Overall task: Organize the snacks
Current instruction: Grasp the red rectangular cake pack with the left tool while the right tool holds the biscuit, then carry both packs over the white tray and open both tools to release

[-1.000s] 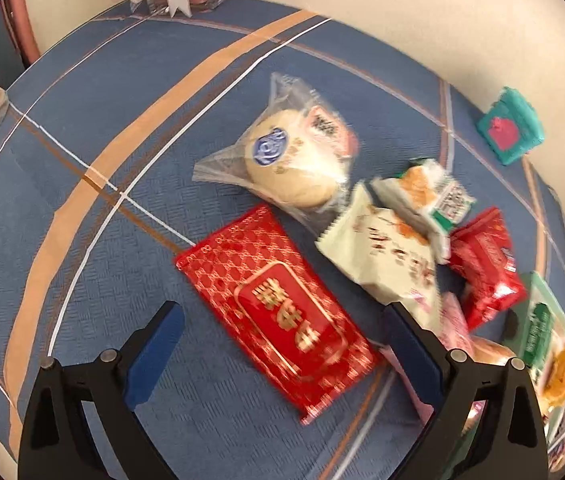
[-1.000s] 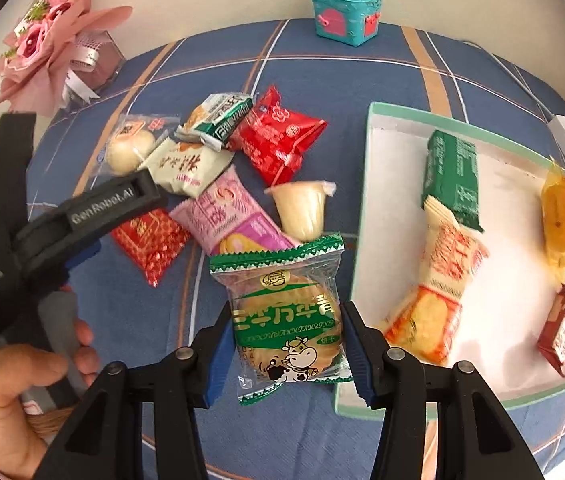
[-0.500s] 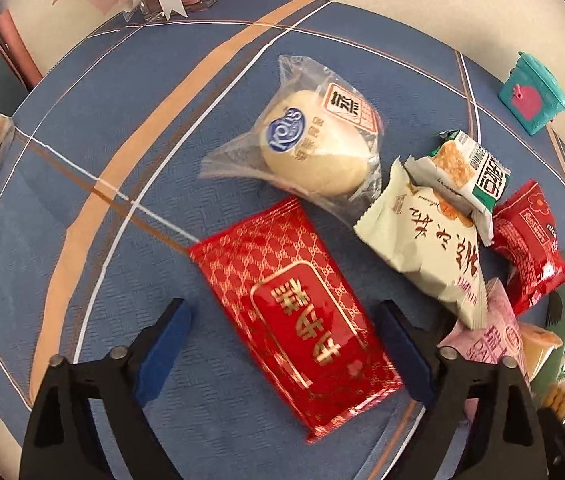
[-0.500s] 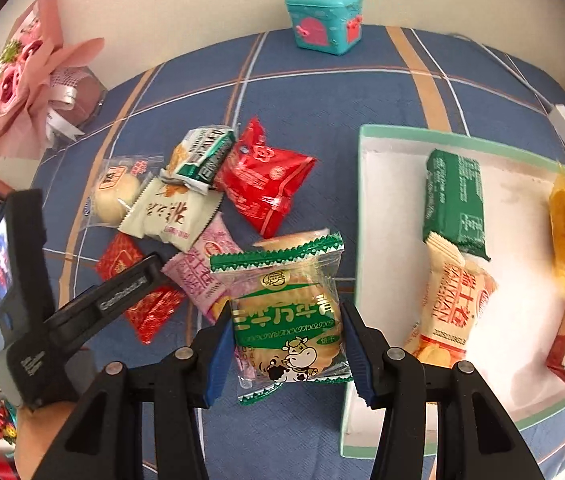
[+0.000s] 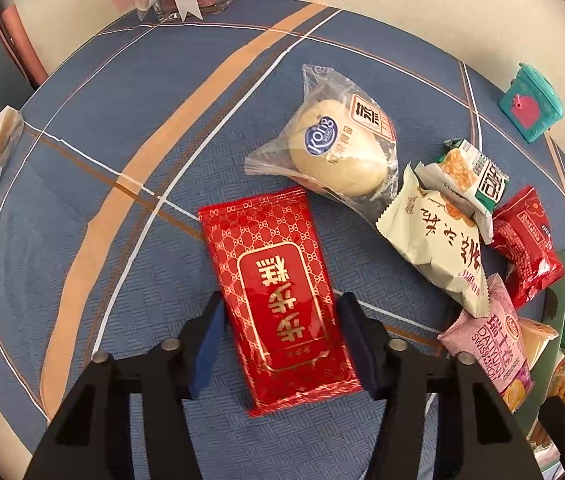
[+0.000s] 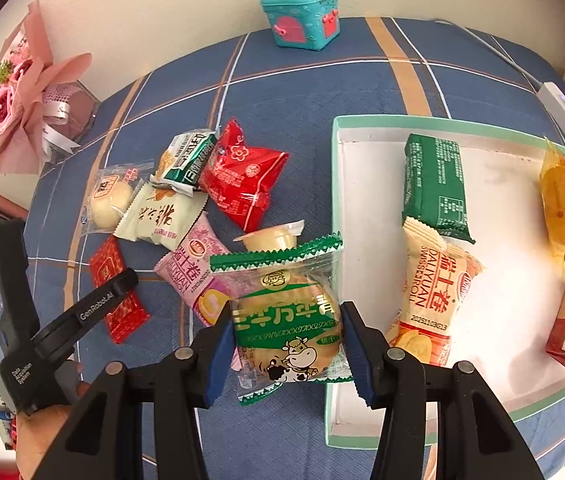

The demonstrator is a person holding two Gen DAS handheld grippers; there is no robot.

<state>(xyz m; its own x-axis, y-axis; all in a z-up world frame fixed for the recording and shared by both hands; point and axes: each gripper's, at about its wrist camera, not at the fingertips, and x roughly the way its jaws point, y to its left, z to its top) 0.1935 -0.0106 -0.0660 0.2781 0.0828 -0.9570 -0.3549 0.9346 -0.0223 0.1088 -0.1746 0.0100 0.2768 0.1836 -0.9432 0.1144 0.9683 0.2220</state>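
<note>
My left gripper [image 5: 278, 340] is shut on a flat red snack packet [image 5: 278, 296] that lies on the blue cloth; the packet also shows in the right wrist view [image 6: 116, 292]. My right gripper [image 6: 286, 344] is shut on a green-and-clear biscuit packet [image 6: 286, 316] and holds it above the cloth, just left of the green-rimmed white tray [image 6: 494, 280]. The tray holds several wrapped snacks, among them a dark green bar [image 6: 436, 184].
Loose snacks lie together on the cloth: a bun in clear wrap [image 5: 342, 152], a cream packet [image 5: 438, 248], a red pouch [image 6: 242, 184], a pink roll packet [image 6: 196, 272] and a jelly cup [image 6: 270, 238]. A teal toy chest [image 6: 302, 16] and a pink bouquet [image 6: 14, 108] stand at the back.
My left gripper has moved forward over the red packet and closed its fingers on it. My right gripper has risen a little with the biscuit packet still held.
</note>
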